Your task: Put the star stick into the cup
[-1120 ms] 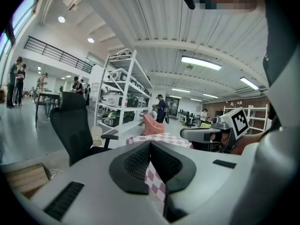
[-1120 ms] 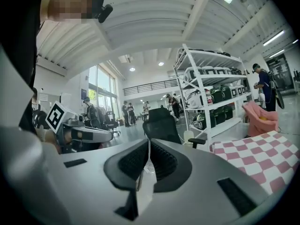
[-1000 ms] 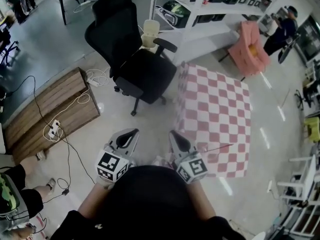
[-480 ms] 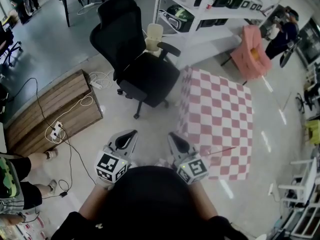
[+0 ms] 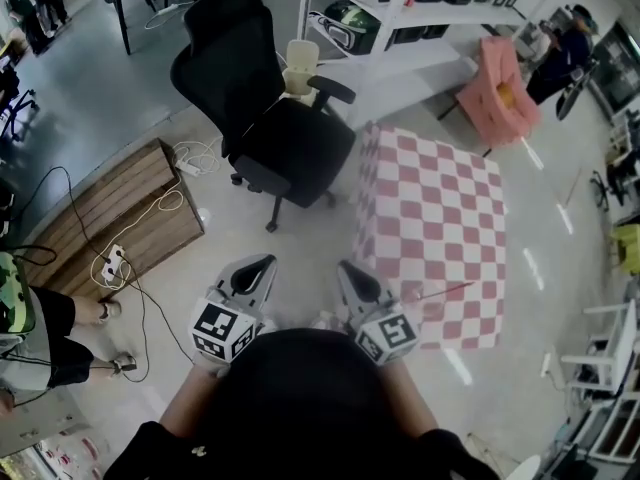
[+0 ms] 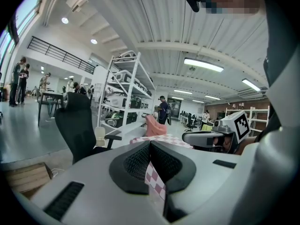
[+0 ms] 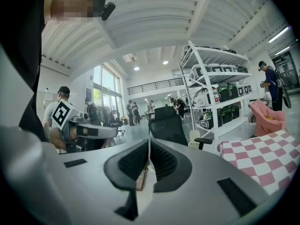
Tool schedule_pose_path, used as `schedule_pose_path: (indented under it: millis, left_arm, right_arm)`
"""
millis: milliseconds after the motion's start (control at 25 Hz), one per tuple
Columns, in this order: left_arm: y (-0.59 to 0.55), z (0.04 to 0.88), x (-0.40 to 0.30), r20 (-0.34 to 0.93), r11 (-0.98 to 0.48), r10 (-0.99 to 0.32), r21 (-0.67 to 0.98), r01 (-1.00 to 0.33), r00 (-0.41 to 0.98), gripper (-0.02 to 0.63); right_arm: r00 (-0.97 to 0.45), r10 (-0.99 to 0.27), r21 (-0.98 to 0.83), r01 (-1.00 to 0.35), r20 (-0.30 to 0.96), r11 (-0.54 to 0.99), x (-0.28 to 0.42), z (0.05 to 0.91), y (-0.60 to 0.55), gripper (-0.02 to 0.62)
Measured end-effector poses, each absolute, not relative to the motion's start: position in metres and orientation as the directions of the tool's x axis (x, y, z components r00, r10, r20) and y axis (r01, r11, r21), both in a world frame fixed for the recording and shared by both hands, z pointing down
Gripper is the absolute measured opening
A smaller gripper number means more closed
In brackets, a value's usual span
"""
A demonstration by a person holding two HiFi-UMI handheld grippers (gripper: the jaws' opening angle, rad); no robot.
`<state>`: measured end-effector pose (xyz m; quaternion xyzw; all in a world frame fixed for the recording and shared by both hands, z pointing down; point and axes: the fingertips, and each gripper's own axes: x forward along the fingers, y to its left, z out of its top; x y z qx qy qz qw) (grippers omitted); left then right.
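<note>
Both grippers are closed and empty. The left gripper (image 6: 150, 143) has its ribbed pads meeting at the tip, and only checked cloth shows through the slot behind them. The right gripper (image 7: 149, 141) is the same, its pads pressed together on nothing. From the head view they sit side by side, close in front of the person's chest, pointing forward.

Over the last second the hands have hardly changed. Both grippers keep their place before the body, and the right one has stayed closed throughout. The head camera has swayed a little, so the black office chair (image 5: 270, 138) and the pink-and-white checked table (image 5: 440, 208) drifted in the frame and came back. A bystander (image 5: 50, 318) at the left edge has stepped further up the floor. I judge from this that the task has not begun: nobody is reaching and nothing is held.

A thin stick (image 5: 445, 289) lies on the table near its front edge, close beside the right gripper but apart from its jaws. It is most likely the star stick, though it is too small to show a star. No cup can be made out on the table in any view. The right gripper's jaws would have to open before it could pick up the stick.
</note>
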<state>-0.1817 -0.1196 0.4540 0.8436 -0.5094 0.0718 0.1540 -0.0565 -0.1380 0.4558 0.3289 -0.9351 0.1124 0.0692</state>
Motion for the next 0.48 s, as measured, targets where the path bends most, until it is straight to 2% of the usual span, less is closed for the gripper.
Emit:
schedule_pose_path:
  millis: [480]
  left_arm:
    - [-0.128,0.446,-0.169,0.264,-0.456,-0.833,0.172,-0.873,0.487,0.041]
  right_arm:
    - [-0.746,-0.641,-0.179,-0.666,0.181,0.724,-0.035,0.45,-0.145,0.028]
